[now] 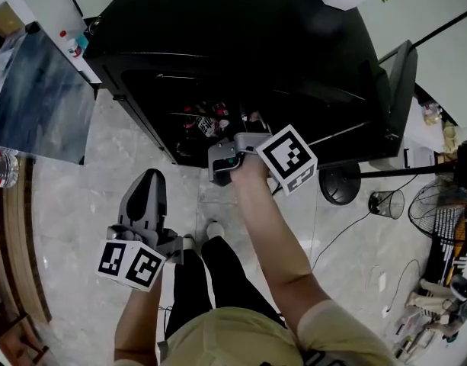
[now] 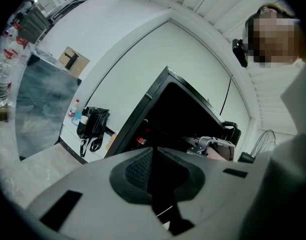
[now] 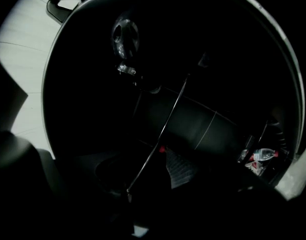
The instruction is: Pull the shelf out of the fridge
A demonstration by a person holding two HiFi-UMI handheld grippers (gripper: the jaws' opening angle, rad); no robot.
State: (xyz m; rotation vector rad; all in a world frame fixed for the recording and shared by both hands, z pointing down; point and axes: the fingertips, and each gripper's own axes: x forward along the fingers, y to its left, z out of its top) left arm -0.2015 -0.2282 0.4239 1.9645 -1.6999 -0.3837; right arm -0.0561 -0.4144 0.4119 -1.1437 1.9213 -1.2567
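Right hand-held gripper (image 1: 222, 158): spread inside fridge (image 1: 241, 44) | left hand-held gripper (image 1: 148, 181): closed, empty | labels (image 1: 208, 126) unreadable

The floor (image 1: 73, 219) is pale, glossy stone tile with faint grey veining, under soft, even light. White walls (image 2: 143, 49) close the room. At the left stands a blue-grey panel (image 1: 35, 101) (glass or stone, I cannot tell), with a clear water bottle (image 1: 3, 168) and a curved wooden edge (image 1: 16, 258) near it. On the right are a round black stand base (image 1: 340, 183), a wire waste basket (image 1: 388, 203) and a fan's wire cage (image 1: 445, 218); a thin cable (image 1: 343, 239) trails over the tiles. A black bag (image 2: 93, 125) sits on a low white ledge (image 2: 68, 131), and a cardboard box (image 2: 73, 60) stands against the wall.
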